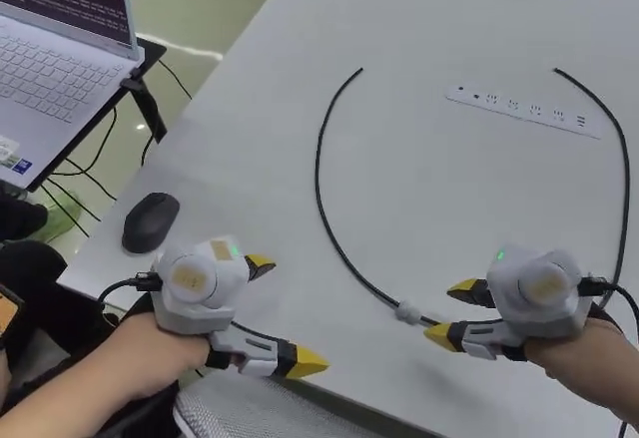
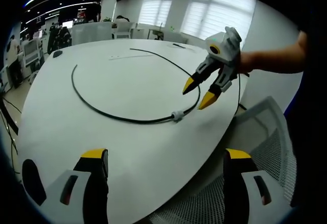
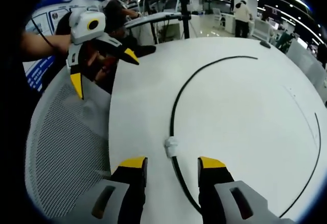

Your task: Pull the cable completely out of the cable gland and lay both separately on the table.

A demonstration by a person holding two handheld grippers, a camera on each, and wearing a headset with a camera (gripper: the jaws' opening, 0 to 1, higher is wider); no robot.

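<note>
Probably light and limp: thin black cable [image 1: 317, 174]. Rigid small white plastic cable gland [image 1: 406, 311] at loop's six o'clock: pinch there. Jaws of left gripper [image 1: 286, 313] and right gripper [image 1: 449, 310] released, empty.

The head view looks steeply down on the table [image 1: 439, 189] from above its near edge. The left gripper view sits low at that edge, facing the right gripper [image 2: 197, 96]. The right gripper view faces back at the left gripper [image 3: 104, 73], close over the cable gland [image 3: 170, 147]. All 3 share the cable [image 1: 318, 174] loop.
</note>
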